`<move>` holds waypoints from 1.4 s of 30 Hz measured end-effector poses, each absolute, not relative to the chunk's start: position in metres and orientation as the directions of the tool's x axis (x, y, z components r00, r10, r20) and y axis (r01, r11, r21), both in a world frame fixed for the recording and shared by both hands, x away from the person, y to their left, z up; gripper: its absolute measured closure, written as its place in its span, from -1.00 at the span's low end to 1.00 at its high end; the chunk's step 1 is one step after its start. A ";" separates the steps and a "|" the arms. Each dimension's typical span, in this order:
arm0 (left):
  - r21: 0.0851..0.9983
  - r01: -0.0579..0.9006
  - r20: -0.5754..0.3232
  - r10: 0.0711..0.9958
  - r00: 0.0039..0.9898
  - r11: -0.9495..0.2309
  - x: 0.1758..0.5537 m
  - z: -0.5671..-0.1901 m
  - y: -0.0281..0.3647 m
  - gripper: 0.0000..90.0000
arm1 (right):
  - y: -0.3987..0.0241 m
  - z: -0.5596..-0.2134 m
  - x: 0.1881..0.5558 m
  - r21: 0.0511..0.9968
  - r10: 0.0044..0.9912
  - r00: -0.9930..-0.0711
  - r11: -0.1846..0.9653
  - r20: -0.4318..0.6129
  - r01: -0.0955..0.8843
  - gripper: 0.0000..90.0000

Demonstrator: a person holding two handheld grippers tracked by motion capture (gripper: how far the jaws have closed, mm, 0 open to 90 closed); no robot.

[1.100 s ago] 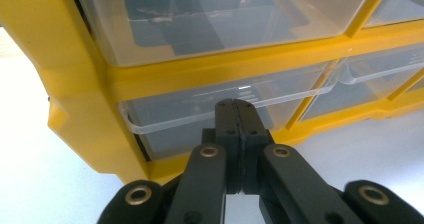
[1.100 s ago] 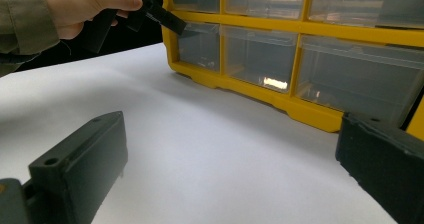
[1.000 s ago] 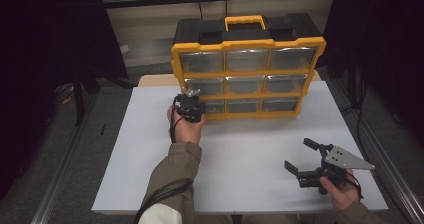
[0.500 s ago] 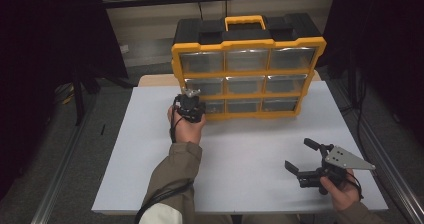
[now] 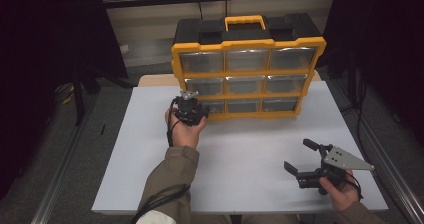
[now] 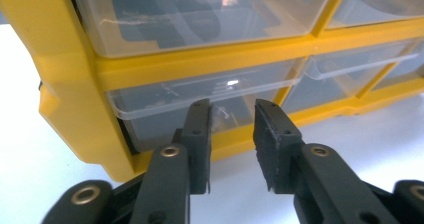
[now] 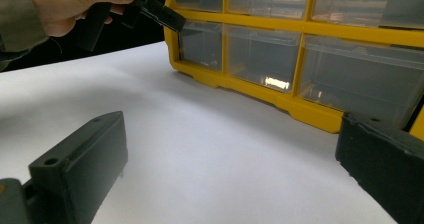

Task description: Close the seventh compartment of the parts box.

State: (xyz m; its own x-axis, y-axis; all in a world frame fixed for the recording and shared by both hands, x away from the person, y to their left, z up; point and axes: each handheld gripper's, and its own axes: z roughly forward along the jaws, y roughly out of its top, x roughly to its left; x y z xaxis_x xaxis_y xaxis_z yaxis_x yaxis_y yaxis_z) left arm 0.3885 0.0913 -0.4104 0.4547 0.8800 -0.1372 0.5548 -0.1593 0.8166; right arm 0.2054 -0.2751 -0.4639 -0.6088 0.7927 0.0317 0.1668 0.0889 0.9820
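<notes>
In the high view a yellow drawer cabinet [image 5: 247,74] stands upright at the far side of the white desk [image 5: 250,149]; the left gripper [image 5: 192,105] is held up against its bottom-left drawer [image 5: 215,106], while the right gripper [image 5: 300,160] rests low near the desk's near right corner, well apart from the cabinet, its jaws spread; in the left gripper view the jaws have just been opening and now stand a little apart, with nothing pinched between them, right in front of the clear bottom-left drawer's [image 6: 200,101] lip; in the right gripper view its own jaws stand wide over bare desk, and the left gripper [image 7: 165,14] shows at the cabinet's [image 7: 310,34] corner
</notes>
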 end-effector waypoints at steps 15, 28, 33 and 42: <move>0.848 0.502 -0.139 0.842 0.521 -0.170 0.372 -0.406 0.099 0.10 | -0.275 -0.464 0.206 0.982 0.795 -0.606 0.092 0.027 0.163 -0.99; 0.863 0.477 -0.145 0.821 0.552 -0.168 0.359 -0.412 0.111 -0.24 | -0.274 -0.464 0.206 0.981 0.793 -0.608 0.090 0.033 0.171 -0.99; 0.871 0.461 -0.140 0.815 0.562 -0.168 0.354 -0.412 0.116 -0.35 | -0.274 -0.464 0.206 0.981 0.795 -0.605 0.092 0.030 0.170 -0.99; 0.892 0.417 -0.119 0.801 0.586 -0.172 0.348 -0.415 0.122 -0.59 | -0.274 -0.464 0.206 0.981 0.796 -0.605 0.092 0.030 0.171 -0.99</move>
